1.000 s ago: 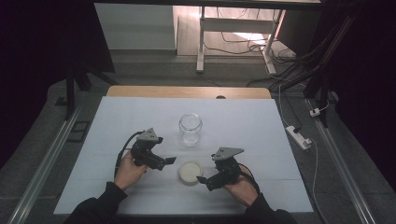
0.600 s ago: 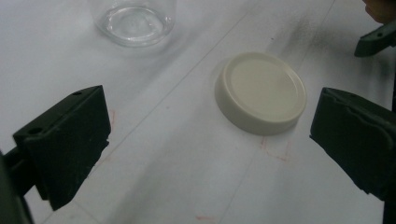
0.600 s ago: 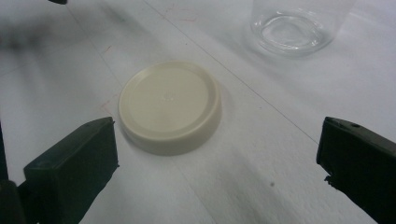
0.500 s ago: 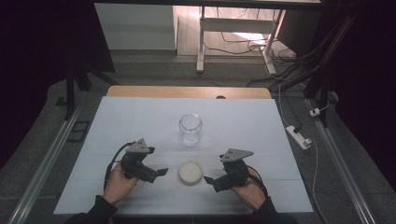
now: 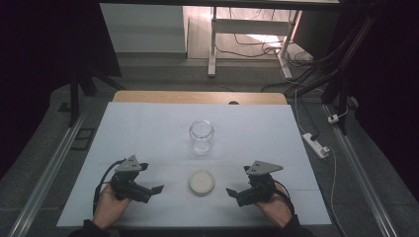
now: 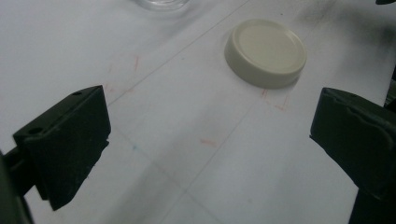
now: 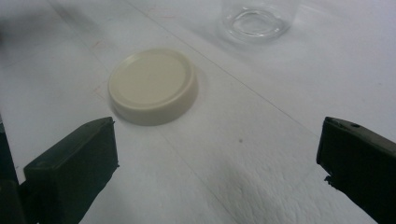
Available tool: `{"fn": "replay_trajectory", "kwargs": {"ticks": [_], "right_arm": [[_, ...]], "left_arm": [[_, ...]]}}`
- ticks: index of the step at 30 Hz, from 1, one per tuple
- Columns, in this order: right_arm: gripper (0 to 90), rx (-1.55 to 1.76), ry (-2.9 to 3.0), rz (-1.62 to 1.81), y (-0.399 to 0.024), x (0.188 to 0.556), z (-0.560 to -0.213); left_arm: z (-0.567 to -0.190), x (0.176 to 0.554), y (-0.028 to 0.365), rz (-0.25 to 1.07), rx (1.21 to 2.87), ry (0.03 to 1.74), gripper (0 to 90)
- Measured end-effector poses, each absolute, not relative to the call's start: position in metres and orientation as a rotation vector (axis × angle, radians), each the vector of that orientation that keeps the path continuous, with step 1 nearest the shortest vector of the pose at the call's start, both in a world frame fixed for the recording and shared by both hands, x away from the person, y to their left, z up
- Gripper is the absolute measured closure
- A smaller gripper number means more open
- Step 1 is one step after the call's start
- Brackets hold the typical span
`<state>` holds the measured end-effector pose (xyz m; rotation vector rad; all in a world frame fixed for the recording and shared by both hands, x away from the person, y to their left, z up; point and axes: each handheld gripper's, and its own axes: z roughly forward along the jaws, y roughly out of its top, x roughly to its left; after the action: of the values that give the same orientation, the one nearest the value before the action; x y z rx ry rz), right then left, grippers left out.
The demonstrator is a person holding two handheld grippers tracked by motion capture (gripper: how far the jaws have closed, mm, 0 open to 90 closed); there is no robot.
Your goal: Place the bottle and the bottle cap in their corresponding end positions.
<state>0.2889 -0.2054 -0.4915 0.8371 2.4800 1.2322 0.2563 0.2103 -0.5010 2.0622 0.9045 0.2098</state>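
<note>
- A person's two hands rest at the near edge of the white-covered worktop (image 5: 148,128), each holding a black two-jaw tool, with the work between them untouched.
- The round cream-coloured plastic lid (image 5: 201,182) lies flat on the worktop, top side up, midway between the two tools and touched by neither.
- The clear, empty glass jar (image 5: 201,137) stands upright and uncapped just beyond the lid, toward the far side, apart from it.
- The left hand-held gripper (image 5: 154,191) sits low beside the lid, jaws spread wide and empty; from its own camera the lid (image 6: 265,52) lies ahead, off toward the right-hand jaw, with bare worktop between the jaws.
- The right hand-held gripper (image 5: 233,193) mirrors it on the other side, jaws likewise spread and holding nothing; its camera shows the lid (image 7: 152,86) ahead, nearer its left-hand jaw, and the base of the jar (image 7: 256,18) farther off.
- By the look of it, the job of putting the lid on the jar has not begun: nothing is gripped, nothing lifted.
- What seems left is everything: taking hold of the lid, steadying the jar, carrying the lid over the open mouth and seating it.
</note>
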Motion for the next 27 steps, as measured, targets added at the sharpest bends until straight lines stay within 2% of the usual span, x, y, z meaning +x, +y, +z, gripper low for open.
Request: {"fn": "replay_trajectory", "kwargs": {"ticks": [27], "right_arm": [[0.0, 1.066, 2.333, 1.165, -0.276, 0.259, -0.492]], "left_arm": [[-0.516, 0.203, 0.268, 0.250, 2.002, 1.101, 0.0]]}}
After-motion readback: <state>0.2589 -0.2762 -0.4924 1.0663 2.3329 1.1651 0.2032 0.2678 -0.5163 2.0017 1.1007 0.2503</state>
